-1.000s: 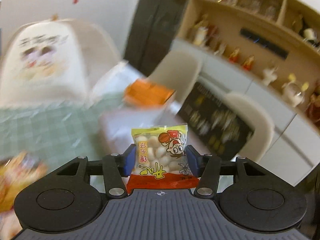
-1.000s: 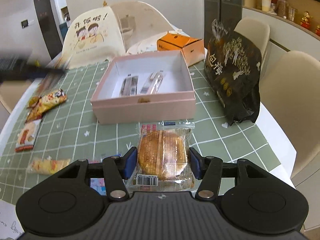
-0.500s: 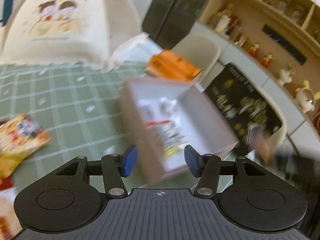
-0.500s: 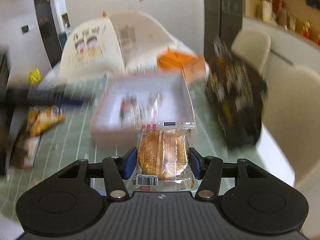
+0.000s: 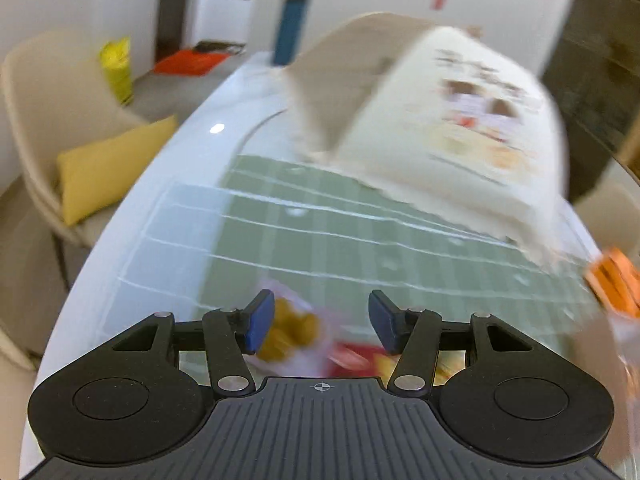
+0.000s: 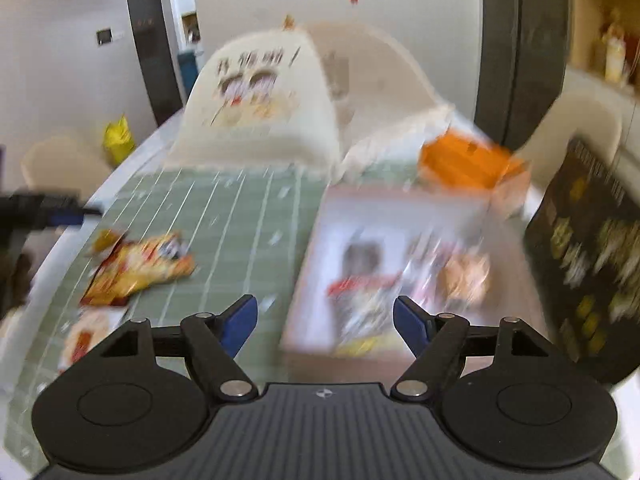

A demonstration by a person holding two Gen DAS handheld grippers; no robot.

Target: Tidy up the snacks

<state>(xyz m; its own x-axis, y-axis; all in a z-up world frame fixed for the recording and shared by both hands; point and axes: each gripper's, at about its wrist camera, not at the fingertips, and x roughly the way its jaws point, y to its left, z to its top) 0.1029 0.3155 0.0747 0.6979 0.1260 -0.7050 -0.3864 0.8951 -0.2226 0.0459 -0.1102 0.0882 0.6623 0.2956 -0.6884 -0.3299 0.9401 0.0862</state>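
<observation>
Both views are motion-blurred. My left gripper (image 5: 321, 326) is open and empty, just above blurred yellow and red snack packets (image 5: 296, 332) on the green checked tablecloth (image 5: 320, 232). My right gripper (image 6: 325, 322) is open and empty, above the near left part of the pink box (image 6: 316, 264). Several snack packets (image 6: 368, 296) lie inside the box, among them a round cake packet (image 6: 466, 274). More loose packets (image 6: 138, 266) lie on the cloth to the left. The left gripper shows in the right wrist view at the far left edge (image 6: 52, 214).
A white food cover with a cartoon print (image 6: 260, 96) stands at the back of the table. An orange box (image 6: 468, 162) sits behind the pink box. A black snack bag (image 6: 588, 248) stands at the right. A chair with a yellow cushion (image 5: 108, 164) is left of the table.
My right gripper has let go of the cake packet, which now lies in the pink box. My left gripper, empty since half a second ago, has swung left toward the loose packets.
</observation>
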